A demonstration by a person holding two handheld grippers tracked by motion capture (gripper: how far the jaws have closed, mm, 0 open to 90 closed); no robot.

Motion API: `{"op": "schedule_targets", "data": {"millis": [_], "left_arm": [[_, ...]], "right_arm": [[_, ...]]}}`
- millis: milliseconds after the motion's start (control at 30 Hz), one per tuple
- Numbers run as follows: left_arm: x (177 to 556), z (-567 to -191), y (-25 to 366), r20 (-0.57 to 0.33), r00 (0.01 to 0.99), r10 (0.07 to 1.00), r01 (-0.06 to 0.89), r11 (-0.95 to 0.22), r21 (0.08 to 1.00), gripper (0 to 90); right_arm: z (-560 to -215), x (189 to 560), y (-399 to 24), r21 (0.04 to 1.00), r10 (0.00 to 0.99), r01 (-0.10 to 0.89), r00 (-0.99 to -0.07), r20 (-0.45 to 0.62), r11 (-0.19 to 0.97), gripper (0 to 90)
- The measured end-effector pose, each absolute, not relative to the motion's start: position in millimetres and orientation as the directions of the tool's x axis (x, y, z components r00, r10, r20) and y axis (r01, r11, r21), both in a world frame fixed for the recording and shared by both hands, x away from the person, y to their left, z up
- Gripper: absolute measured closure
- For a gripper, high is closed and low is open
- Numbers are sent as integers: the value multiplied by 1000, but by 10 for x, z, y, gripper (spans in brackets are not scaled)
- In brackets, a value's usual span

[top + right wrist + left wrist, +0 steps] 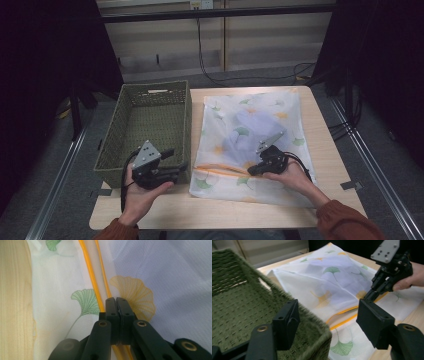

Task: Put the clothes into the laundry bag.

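A white mesh laundry bag (270, 112) printed with ginkgo leaves lies flat on the table, a bluish garment (247, 131) showing through it. Its orange zipper (220, 171) runs along the near edge. My right gripper (251, 171) rests on the bag with its jaws pressed together on the zipper (90, 272); the right gripper view shows the tips (116, 301) closed on the orange line. My left gripper (177, 160) hovers open at the green basket's near right corner, nothing between its jaws (327, 320). Beyond it, the left gripper view shows the right gripper (368, 296) at the zipper (342, 312).
A green woven basket (155, 87) stands empty at the left, half off the wooden table (325, 150). Its near corner (317, 325) sits just under my left jaws. Cables lie on the floor beyond the table, and metal rails run along both sides.
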State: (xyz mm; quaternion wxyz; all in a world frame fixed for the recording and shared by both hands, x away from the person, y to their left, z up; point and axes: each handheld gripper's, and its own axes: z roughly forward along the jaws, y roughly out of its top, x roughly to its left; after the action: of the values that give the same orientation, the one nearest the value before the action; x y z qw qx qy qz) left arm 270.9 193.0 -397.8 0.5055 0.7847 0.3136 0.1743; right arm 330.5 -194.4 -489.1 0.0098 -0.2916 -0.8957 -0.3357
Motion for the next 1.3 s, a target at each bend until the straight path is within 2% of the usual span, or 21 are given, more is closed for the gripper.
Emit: {"op": "schedule_targets", "data": {"millis": [167,433,633,867,1100,1300], "left_arm": [[2634,-3999,2068,-68,714,697,334,-254,907,272],[2537,-4073,2208,-66,688,723,336,-236,912,259],[2507,-4105,2304,-75,659,748,346,-213,914,258],[2466,-4150,2380,-73,656,751,333,-201,921,225],[2414,-4173,2447,-101,637,764,350,-170,921,217],[2377,-4184,2551,-118,624,772,368,-158,917,213]], "right_arm": [[-4849,3286,-2006,640,532,525,-821,207,561,853],[-4700,3141,-2196,742,583,506,-789,192,440,784],[-4588,2974,-2467,808,655,495,-731,190,319,657],[-4497,2772,-2730,853,711,474,-677,193,220,561],[-4473,2549,-2855,876,752,449,-636,175,176,444],[-4487,2379,-3022,876,789,469,-578,210,110,367]]}}
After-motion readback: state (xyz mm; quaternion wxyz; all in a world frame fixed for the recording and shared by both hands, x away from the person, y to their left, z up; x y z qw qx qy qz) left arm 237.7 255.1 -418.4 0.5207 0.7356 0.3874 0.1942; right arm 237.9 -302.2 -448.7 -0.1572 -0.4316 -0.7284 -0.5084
